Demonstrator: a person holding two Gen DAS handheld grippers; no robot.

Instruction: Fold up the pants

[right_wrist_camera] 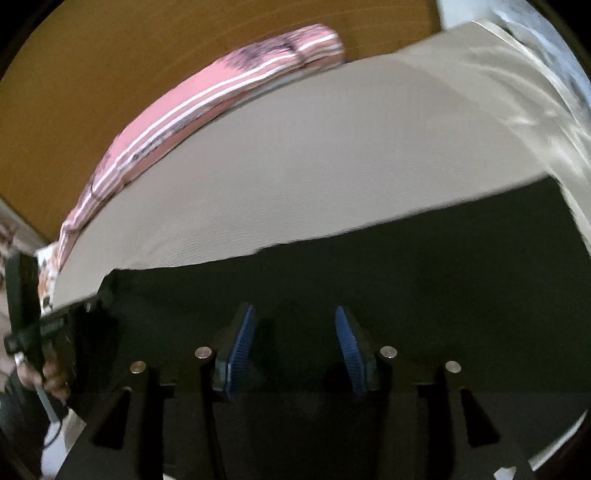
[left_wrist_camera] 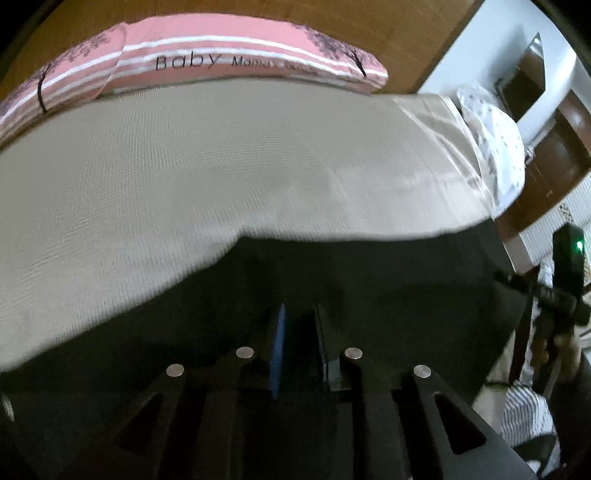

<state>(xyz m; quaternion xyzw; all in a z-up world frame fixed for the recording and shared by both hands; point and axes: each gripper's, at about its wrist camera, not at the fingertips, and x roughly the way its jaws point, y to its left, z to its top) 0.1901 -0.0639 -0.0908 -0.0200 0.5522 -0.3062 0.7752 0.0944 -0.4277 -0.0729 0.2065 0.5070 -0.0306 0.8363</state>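
A beige woven bed cover (left_wrist_camera: 184,177) spreads below a pink striped pillow (left_wrist_camera: 207,62) against a wooden headboard (left_wrist_camera: 369,22), with a white wall (left_wrist_camera: 491,48) and dark wooden door (left_wrist_camera: 554,162) at the right.

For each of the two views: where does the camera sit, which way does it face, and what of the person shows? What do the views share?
Left wrist: on the left gripper, facing down over dark pants on a beige mattress; jaws nearly closed; the right gripper in a hand at right edge.
Right wrist: on the right gripper, same downward look, jaws apart, empty; the left gripper in a hand at left edge.
Shared: pants, mattress, pink bolster, wooden headboard.
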